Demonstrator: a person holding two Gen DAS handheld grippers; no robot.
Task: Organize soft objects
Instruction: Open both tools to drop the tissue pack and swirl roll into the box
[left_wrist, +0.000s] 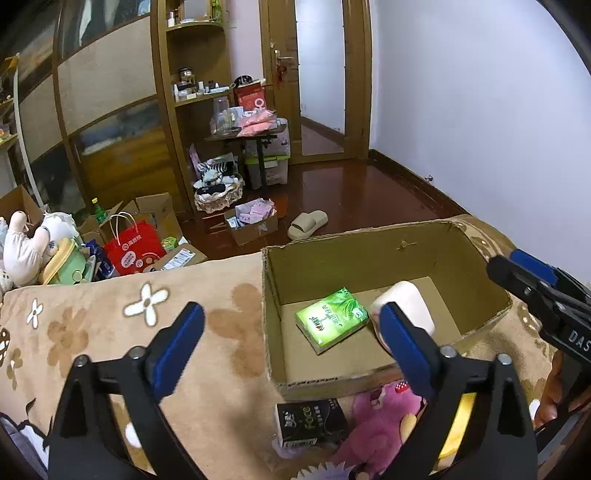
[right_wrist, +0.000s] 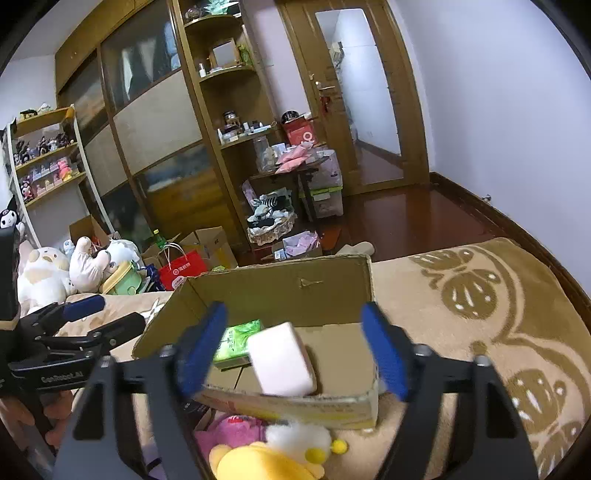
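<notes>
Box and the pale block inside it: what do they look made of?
Box: corrugated cardboard, matte brown, with ragged torn edges and creased walls. Pale block: probably a soft tissue pack or foam, pinkish white with rounded corners and a smooth skin; the blur leaves it open.

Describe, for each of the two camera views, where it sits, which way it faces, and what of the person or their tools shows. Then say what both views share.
Left wrist: rides the left tool, open, looking down at the cardboard box on the blanket; right tool enters at right.
Right wrist: rides the right tool, open, facing the box from its near side; left tool and fingers at left.
Shared: box, green tissue pack, pale soft block, wardrobe, doorway.
</notes>
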